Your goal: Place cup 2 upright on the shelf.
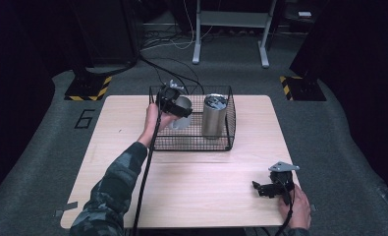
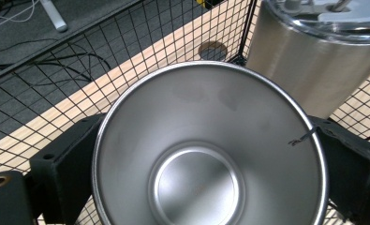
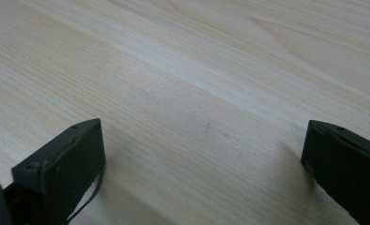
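1. The steel cup [image 2: 210,150] sits between the jaws of the left gripper [image 1: 174,104], one black jaw pressed to each side of its wall, so the gripper is closed around it about as wide as the cup itself. In the left gripper view the cup's open mouth faces the camera and its round bottom shows inside.
2. In the high view the cup [image 1: 182,106] is held tilted in the left half of the wire basket [image 1: 229,123]; whether it touches the basket's floor I cannot tell.
3. Just beside it to the right stands a taller steel tumbler [image 1: 213,117] with a clear lid, upright inside the same basket. A small gap separates the two, and the mesh walls stand close around both.
4. The basket rests on the far middle of the wooden table [image 1: 191,182], whose near half lies bare.
5. The right gripper [image 1: 271,189] rests low on the table near the front right corner, well apart from the basket. Its jaws are spread wide with nothing but bare wood between them.
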Demonstrator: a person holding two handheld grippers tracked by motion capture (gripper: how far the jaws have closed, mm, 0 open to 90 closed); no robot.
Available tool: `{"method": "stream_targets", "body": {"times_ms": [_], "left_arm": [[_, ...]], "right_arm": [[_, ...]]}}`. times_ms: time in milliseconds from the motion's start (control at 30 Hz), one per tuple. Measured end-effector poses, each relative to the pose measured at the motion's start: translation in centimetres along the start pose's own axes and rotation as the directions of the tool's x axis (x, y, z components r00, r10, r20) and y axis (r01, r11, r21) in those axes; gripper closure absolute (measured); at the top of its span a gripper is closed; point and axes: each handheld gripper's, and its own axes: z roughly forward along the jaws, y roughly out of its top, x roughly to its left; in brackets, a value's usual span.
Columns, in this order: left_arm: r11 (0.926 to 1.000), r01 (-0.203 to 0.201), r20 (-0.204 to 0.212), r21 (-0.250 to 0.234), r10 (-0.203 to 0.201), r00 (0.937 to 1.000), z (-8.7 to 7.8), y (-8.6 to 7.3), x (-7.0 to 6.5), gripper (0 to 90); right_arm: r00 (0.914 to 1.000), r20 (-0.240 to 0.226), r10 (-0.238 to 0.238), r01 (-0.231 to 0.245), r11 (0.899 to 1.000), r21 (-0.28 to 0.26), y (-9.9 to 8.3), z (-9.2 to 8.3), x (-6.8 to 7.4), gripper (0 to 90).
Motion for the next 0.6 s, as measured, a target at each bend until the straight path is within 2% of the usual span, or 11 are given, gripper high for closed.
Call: {"method": "stream_targets", "body": {"times_ms": [600], "left_arm": [[0.9993, 0.008, 0.009, 0.035, -0.009, 0.9999, 2.5, -0.8, 0.7, 6.0]], "right_arm": [[1.0, 0.0, 0.0, 0.0, 1.0, 0.0, 0.0, 0.0, 0.0, 0.0]]}}
